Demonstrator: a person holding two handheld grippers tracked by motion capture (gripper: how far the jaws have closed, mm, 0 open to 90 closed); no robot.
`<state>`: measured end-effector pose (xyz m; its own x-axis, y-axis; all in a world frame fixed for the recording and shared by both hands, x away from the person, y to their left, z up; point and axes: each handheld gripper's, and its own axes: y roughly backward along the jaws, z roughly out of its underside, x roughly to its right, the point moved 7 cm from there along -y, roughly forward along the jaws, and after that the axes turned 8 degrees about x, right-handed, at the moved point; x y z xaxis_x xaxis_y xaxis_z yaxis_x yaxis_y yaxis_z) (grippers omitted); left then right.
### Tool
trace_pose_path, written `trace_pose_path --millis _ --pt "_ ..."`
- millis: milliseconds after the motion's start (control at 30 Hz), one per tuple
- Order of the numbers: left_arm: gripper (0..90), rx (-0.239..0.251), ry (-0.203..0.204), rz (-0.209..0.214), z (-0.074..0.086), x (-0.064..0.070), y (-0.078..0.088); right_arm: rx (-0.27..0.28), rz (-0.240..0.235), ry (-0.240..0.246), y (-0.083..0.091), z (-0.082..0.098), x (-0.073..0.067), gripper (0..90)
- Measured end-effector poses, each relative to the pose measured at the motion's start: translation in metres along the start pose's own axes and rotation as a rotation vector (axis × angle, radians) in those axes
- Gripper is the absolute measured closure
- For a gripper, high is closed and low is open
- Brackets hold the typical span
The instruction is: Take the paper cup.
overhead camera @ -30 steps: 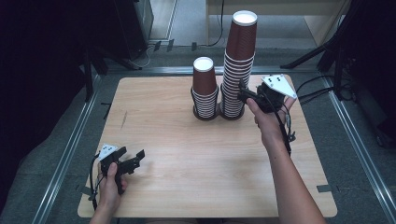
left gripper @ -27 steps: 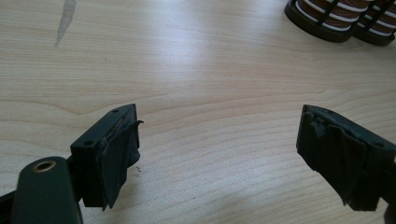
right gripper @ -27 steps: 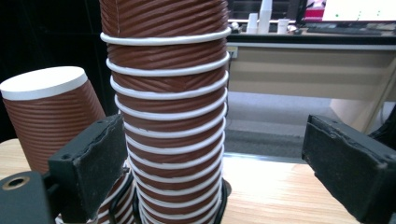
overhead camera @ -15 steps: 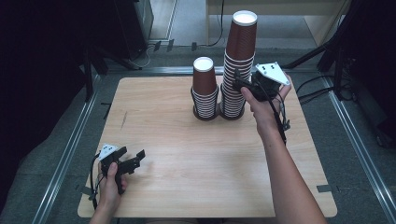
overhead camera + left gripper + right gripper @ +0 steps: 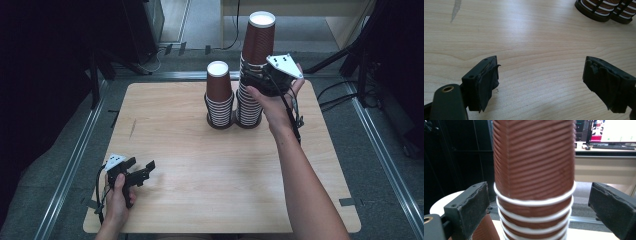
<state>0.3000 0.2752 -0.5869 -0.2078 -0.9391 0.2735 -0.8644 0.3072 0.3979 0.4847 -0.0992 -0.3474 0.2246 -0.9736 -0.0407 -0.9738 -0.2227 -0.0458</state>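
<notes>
Your right tool (image 5: 256, 80), jaws just widened and clear of both sides, straddles the top cup of the tall stack (image 5: 534, 170) at the surface's (image 5: 200, 200) far edge. Closing off-centre could topple it onto the short stack (image 5: 219, 100). The left tool (image 5: 137, 170) rests half-open and empty.

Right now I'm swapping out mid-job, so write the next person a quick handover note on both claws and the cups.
Right claw: open, jaws just widened, either side of the tall cup stack near its top cup, not pressing.
Left claw: open, holds nothing, low over the table at its near left corner.
Short cup stack stands beside the tall one at the far edge.
Done: two stacks built.
Left: likely grip the top cup and move it across.
</notes>
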Motion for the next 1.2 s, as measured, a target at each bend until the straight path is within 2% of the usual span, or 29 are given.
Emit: trace_pose_path --millis 100,300,367,567,667,733,900,1133,1200 --pt "13.0 -0.001 0.000 0.002 0.000 0.000 0.000 0.014 0.024 0.008 -0.005 -0.006 -0.002 2.7" --pt "13.0 -0.003 -0.001 0.009 0.000 0.001 0.000 0.017 0.023 0.022 -0.019 -0.015 -0.001 2.1" --pt "13.0 -0.003 -0.001 0.009 0.000 0.001 0.000 0.014 0.025 0.006 -0.023 -0.018 0.000 1.9" --pt "13.0 -0.005 -0.003 0.012 0.000 0.001 0.000 -0.002 0.031 0.008 -0.035 -0.015 0.000 0.0" --pt "13.0 -0.005 -0.001 0.014 0.000 0.001 0.000 -0.009 0.017 0.007 -0.039 -0.013 -0.002 4.9" --pt "13.0 -0.005 -0.003 0.013 0.000 0.001 0.000 -0.005 0.028 0.020 -0.042 -0.014 -0.003 6.4" --pt "13.1 -0.003 0.003 0.014 0.000 0.001 0.000 -0.017 0.040 -0.008 -0.046 -0.017 -0.004 9.8" --pt "13.2 -0.002 0.005 0.017 0.000 0.001 0.000 -0.015 0.034 0.005 -0.044 -0.019 -0.004 10.5" --pt "13.2 -0.001 0.016 0.019 0.000 0.000 0.000 -0.015 0.033 0.003 -0.044 -0.020 -0.004 10.7"
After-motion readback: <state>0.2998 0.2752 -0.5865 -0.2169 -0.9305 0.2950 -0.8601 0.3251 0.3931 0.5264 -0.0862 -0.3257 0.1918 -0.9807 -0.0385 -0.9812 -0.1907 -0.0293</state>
